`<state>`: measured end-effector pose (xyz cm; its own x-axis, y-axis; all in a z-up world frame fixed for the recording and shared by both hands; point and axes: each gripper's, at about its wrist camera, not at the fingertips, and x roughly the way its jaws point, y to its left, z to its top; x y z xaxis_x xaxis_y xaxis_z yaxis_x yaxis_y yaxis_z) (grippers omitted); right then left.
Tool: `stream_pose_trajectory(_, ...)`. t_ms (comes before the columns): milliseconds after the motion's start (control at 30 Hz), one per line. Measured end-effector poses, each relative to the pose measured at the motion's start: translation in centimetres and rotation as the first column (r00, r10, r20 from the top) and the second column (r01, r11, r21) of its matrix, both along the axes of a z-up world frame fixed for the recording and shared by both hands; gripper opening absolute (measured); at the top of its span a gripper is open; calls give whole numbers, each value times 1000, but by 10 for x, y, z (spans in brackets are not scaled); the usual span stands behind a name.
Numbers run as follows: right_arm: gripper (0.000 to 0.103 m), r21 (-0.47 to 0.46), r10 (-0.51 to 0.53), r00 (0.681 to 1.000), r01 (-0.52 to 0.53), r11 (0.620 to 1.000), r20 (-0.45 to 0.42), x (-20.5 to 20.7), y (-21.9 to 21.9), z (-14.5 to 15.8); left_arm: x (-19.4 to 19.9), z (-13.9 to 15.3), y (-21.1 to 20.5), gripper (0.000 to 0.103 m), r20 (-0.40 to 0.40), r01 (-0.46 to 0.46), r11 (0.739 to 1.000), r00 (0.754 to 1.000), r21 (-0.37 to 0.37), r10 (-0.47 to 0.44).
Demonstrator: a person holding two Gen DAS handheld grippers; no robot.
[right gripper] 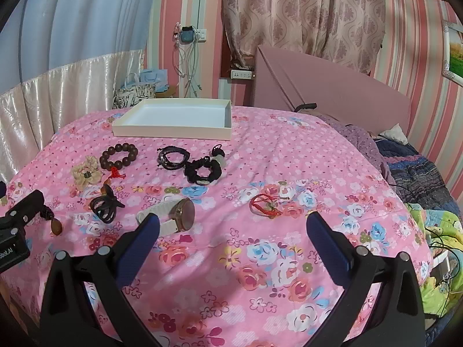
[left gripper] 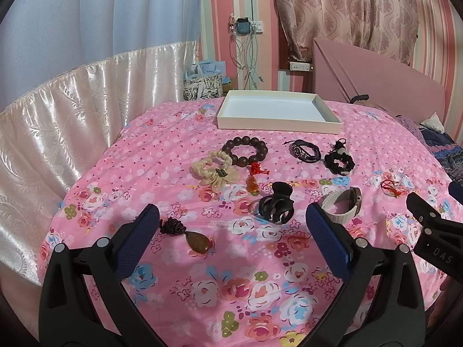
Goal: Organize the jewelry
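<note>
Pink flowered bedspread (left gripper: 179, 260) carries all the jewelry, well apart from the 2 grippers. White tray (left gripper: 315, 123) sits at the far side. Near it lie the wooden bead bracelet (left gripper: 244, 151), black cord bracelet (left gripper: 305, 150), black hair claw (left gripper: 275, 204) and watch (right gripper: 182, 212). Left gripper (left gripper: 233, 217) and right gripper (right gripper: 233, 224) both hover with fingers spread wide, grasping nothing.

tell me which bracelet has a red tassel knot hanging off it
The brown wooden bead bracelet, just in front of the white tray; the black leather one has none.
</note>
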<state>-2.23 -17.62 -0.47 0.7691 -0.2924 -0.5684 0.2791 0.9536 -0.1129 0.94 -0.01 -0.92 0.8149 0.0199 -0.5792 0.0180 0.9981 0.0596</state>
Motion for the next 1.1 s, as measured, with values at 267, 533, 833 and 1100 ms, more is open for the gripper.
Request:
stream_pose_trajectory(267,101,-6,-1,1000,1,1000,1,0,-1,0,1,-2,0,100,-3,-1,1000,1000,0,1)
stream_pose_trajectory(533,101,1,1,1000,-1,1000,-3,1,-1,-2,2,-2,1,100,-4,-2,1000,1000,2,2)
stream_pose_trajectory(833,101,6,3,1000,-3,1000,-11,1,0,-6,0,-4,-1,100,-12,-3,1000,1000,3,3)
stream_pose_trajectory(1100,101,15,4,999,-3,1000,-33,15,-2,-2,9,-1,2,100,-36,-16,1000,999,7,16)
